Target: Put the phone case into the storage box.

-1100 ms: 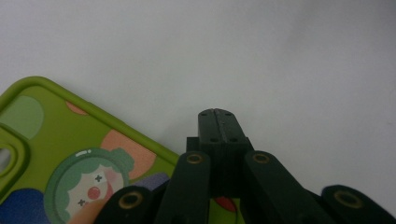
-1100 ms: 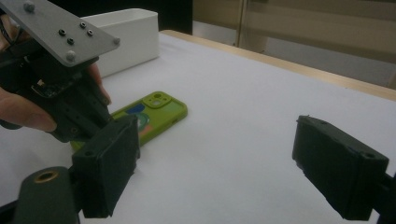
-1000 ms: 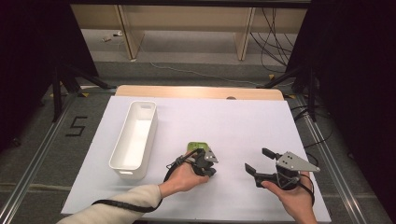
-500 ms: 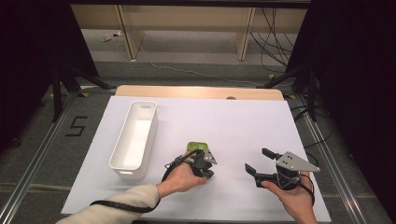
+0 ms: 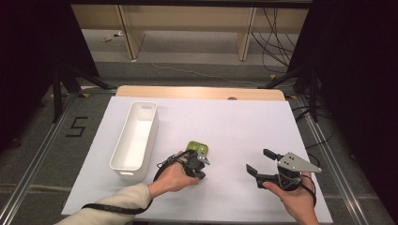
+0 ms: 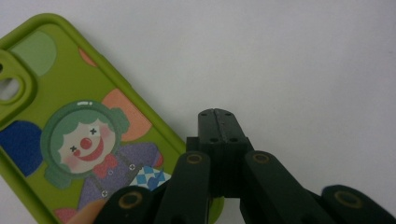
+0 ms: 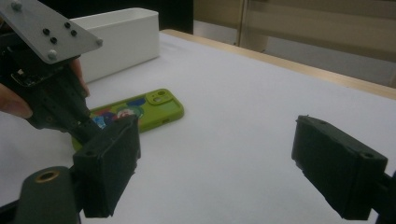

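1. Here the lime-green rubbery phone case printed with a cartoon clown [image 6: 88, 140] lies flat, back side up, on the white sheet-covered surface [image 5: 244, 126], just right of the long white rectangular plastic bin [image 5: 133, 136] and apart from it; in the high view the case [image 5: 197, 147] sits right ahead of the left hand.
2. Its long axis runs roughly away from the person, leaning slightly leftward in the high view; the end with the raised camera cut-out points to the far side of the surface, the clown's feet toward the person.
3. The left tongs [image 6: 217, 116] are fully closed, pad against pad, with nothing between them; their tips rest over bare surface just beside the case's long right edge; whether they touch that edge I cannot tell.
4. The right tongs [image 5: 260, 161] stand wide open and hold nothing, well to the right of the case, their tips aimed leftward toward it; in the right gripper view the case [image 7: 140, 112] lies beyond the nearer jaw.
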Demonstrator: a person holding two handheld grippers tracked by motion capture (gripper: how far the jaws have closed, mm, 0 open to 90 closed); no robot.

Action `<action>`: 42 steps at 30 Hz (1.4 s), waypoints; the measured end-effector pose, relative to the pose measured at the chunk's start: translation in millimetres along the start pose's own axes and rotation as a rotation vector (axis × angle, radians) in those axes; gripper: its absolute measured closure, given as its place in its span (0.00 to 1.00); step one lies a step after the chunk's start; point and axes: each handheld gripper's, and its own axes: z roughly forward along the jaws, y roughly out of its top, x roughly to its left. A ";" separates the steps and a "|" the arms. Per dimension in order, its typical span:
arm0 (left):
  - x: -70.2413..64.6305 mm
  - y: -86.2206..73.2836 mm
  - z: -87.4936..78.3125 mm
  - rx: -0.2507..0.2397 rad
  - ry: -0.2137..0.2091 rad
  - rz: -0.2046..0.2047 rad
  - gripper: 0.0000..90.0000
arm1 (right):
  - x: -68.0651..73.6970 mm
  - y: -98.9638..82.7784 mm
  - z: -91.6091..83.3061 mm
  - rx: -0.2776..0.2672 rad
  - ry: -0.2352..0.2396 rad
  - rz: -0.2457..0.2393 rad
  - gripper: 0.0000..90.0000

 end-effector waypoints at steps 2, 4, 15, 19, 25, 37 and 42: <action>1.7 -2.1 -1.4 0.001 0.004 -0.004 1.00 | 0.0 0.0 0.2 -0.003 0.002 0.000 0.19; 3.4 -3.9 -2.7 0.003 0.002 -0.010 1.00 | 0.0 0.1 0.0 0.000 -0.001 0.000 0.19; 8.9 -11.6 -6.2 0.009 0.022 -0.030 1.00 | 0.1 0.0 0.3 -0.001 0.000 0.001 0.19; 10.1 -13.0 -6.9 0.009 0.022 -0.035 1.00 | 0.1 -0.1 0.4 -0.001 0.000 0.001 0.19; 9.9 -14.2 -7.7 -0.008 0.022 -0.029 0.98 | -0.1 0.0 0.2 -0.004 0.003 0.001 0.19; 8.2 -17.9 -29.7 -0.203 0.040 -0.052 0.25 | -0.3 0.1 -0.1 -0.005 0.004 0.002 0.18; 16.6 -16.0 -36.4 -0.290 0.072 -0.129 0.05 | 0.0 0.3 0.1 -0.006 0.005 0.000 0.18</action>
